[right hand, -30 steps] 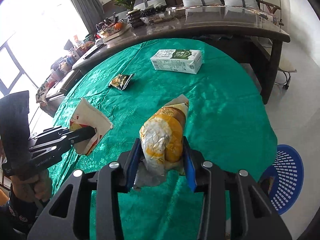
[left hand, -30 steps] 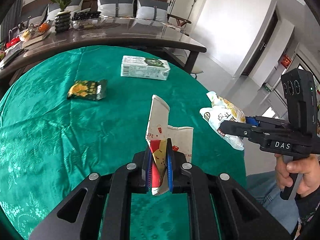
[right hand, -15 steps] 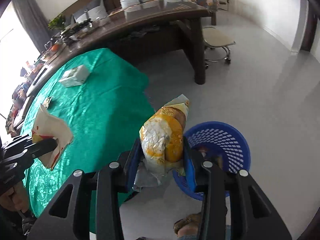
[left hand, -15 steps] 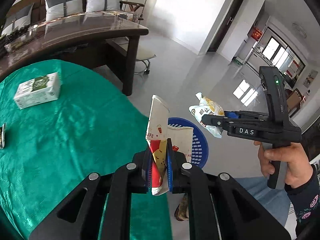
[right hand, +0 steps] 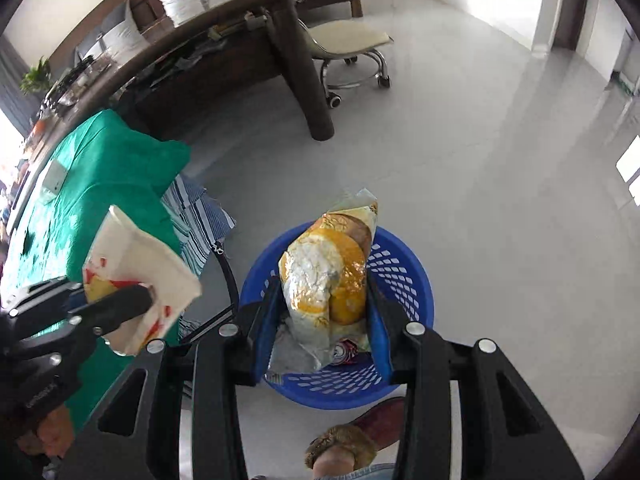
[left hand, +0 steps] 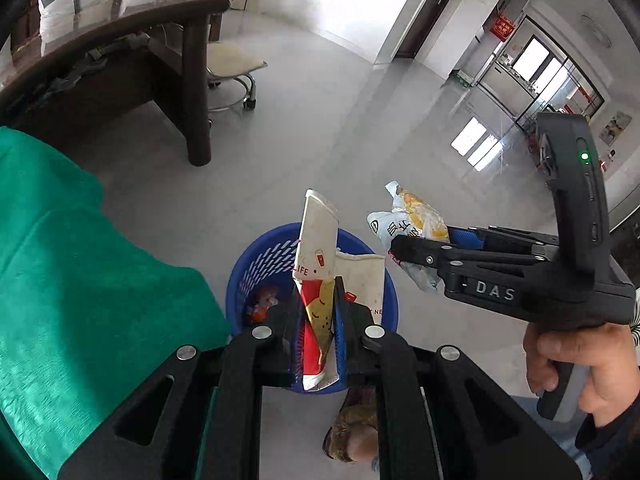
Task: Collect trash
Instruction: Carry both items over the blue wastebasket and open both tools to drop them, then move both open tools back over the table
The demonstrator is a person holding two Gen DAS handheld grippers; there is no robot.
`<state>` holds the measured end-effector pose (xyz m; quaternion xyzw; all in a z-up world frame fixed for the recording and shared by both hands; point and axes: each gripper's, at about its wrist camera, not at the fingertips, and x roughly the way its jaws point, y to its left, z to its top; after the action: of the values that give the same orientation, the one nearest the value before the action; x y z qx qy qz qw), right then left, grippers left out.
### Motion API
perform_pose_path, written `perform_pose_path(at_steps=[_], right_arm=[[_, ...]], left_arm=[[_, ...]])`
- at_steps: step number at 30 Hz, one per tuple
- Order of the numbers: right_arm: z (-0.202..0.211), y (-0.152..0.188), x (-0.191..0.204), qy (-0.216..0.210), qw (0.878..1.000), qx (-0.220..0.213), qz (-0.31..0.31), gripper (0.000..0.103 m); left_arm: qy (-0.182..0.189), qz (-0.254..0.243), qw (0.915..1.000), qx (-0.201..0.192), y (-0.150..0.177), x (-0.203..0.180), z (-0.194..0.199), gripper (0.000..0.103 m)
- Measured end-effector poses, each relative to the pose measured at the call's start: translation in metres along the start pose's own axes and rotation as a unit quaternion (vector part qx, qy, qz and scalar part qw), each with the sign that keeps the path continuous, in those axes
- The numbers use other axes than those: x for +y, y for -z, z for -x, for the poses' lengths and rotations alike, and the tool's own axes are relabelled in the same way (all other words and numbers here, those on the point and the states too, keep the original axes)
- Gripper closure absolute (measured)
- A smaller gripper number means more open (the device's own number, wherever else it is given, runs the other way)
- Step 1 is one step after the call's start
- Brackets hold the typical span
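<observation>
My left gripper [left hand: 318, 300] is shut on a flattened white and red paper carton [left hand: 320, 248] and holds it over the blue mesh trash basket [left hand: 256, 264] on the floor. My right gripper [right hand: 324, 304] is shut on a crumpled yellow and white snack bag [right hand: 324, 276] above the same basket [right hand: 404, 276]. The right gripper and its bag [left hand: 408, 220] show at the right of the left wrist view. The left gripper with the carton [right hand: 136, 276] shows at the left of the right wrist view. Some trash lies in the basket.
The green-clothed table [left hand: 80, 264] is at the left, with a white box [right hand: 54, 176] on it. A dark wooden desk [right hand: 248, 40] and a wheeled stool [right hand: 352, 52] stand behind. A slippered foot [right hand: 344, 448] is beside the basket. Grey floor lies to the right.
Both grippers have swung right and down from the table toward the floor. The blue basket now sits directly under both held items and looks closer.
</observation>
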<state>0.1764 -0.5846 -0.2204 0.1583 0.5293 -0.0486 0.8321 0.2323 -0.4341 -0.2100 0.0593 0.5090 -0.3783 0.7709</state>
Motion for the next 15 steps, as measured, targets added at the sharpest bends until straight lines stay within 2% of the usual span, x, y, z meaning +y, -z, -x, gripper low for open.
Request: perform_pose_path(at_steps=[5, 8, 9, 11, 15], right_arm=[[-0.010, -0.001, -0.017, -0.007, 1.000, 0.010, -0.024, 0.064], [-0.010, -0.002, -0.020, -0.013, 0.999, 0.003, -0.037, 0.058], [-0.009, -0.004, -0.022, -0.013, 0.999, -0.002, -0.041, 0.047], [-0.004, -0.006, -0.028, -0.013, 0.998, -0.015, -0.054, 0.040], [0.007, -0.007, -0.031, 0.003, 0.998, -0.037, -0.059, 0.036]], left_arm=[[0.004, 0.009, 0.9998, 0.014, -0.009, 0.007, -0.029, 0.090], [0.002, 0.013, 0.9997, 0.019, -0.011, 0.010, -0.042, 0.087], [-0.002, 0.015, 0.9997, 0.021, -0.013, 0.011, -0.048, 0.068], [-0.008, 0.020, 0.9996, 0.021, -0.016, 0.014, -0.056, 0.038], [-0.014, 0.025, 0.9994, 0.019, -0.019, 0.018, -0.058, 0.033]])
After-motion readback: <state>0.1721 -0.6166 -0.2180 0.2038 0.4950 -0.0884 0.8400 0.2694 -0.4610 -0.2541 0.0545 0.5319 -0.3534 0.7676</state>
